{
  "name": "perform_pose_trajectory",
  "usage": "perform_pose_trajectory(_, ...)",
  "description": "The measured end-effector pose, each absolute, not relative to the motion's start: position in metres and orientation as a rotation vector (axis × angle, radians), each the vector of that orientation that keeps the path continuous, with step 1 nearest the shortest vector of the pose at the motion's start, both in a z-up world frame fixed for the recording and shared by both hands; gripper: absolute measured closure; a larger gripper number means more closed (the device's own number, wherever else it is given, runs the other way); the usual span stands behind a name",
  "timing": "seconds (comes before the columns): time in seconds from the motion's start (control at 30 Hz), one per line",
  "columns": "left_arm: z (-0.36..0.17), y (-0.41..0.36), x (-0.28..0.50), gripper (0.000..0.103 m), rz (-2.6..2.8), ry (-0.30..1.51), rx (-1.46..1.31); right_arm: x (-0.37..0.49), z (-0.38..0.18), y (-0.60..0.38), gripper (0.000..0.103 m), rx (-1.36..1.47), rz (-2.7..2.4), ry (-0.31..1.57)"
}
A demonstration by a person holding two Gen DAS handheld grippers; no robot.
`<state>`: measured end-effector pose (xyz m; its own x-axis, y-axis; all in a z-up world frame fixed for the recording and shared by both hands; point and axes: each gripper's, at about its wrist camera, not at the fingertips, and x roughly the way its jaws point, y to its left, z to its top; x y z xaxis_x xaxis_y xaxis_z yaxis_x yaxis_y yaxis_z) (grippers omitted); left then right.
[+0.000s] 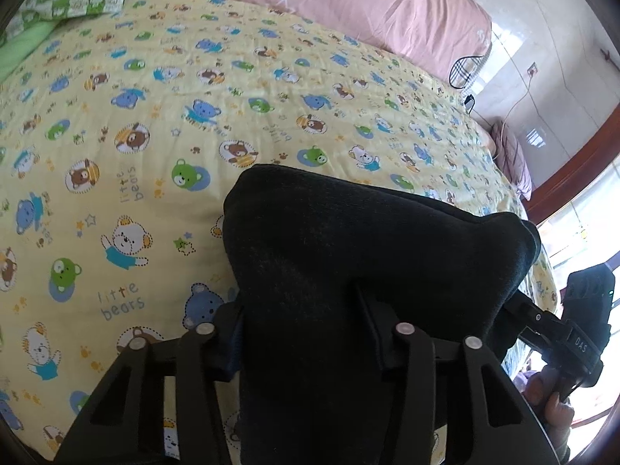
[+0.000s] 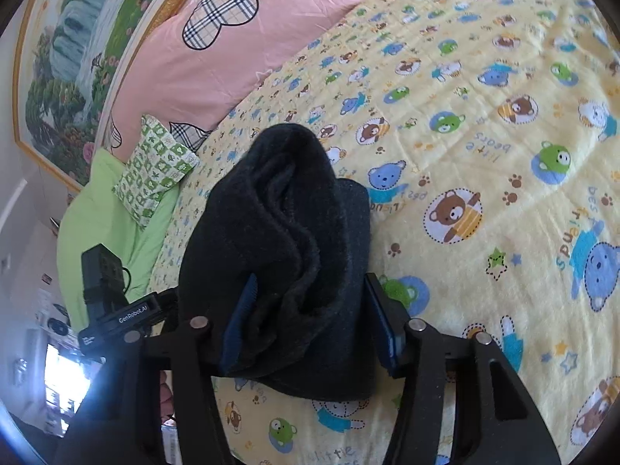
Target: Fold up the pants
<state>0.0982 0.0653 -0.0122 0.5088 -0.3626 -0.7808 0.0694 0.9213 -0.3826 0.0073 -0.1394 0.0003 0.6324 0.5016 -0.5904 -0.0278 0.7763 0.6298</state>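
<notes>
The black pants are a thick folded bundle held above a yellow bear-print bed sheet. My left gripper is shut on the near edge of the pants, which cover its fingers. In the right wrist view the pants bulge up in soft folds between the blue pads. My right gripper is shut on that end of the bundle. The right gripper also shows at the right edge of the left wrist view, and the left gripper at the left of the right wrist view.
A pink quilt lies along the far side of the bed. A green checked pillow and a plain green one lie at one end. A framed landscape painting hangs on the wall behind.
</notes>
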Motion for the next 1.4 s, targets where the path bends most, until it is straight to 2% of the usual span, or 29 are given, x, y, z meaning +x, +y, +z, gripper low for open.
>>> perform_pose_trajectory(0.17, 0.002, 0.067, 0.091, 0.066, -0.256, 0.976, -0.311, 0.005, 0.009, -0.137, 0.054, 0.603, 0.336, 0.827)
perform_pose_trajectory(0.37, 0.021, 0.074, 0.076, 0.070, -0.255, 0.926, -0.310, 0.003, 0.019, -0.135, 0.057, 0.603, 0.356, 0.805)
perform_pose_trajectory(0.7, 0.054, 0.117, 0.048, 0.070, -0.140, 0.837, -0.310, 0.024, 0.036, -0.095, 0.058, 0.567, 0.475, 0.803)
perform_pose_trajectory(1.4, 0.075, 0.224, 0.024, 0.070, 0.137, 0.757, -0.359, 0.088, 0.043, 0.029, 0.058, 0.451, 0.704, 0.836)
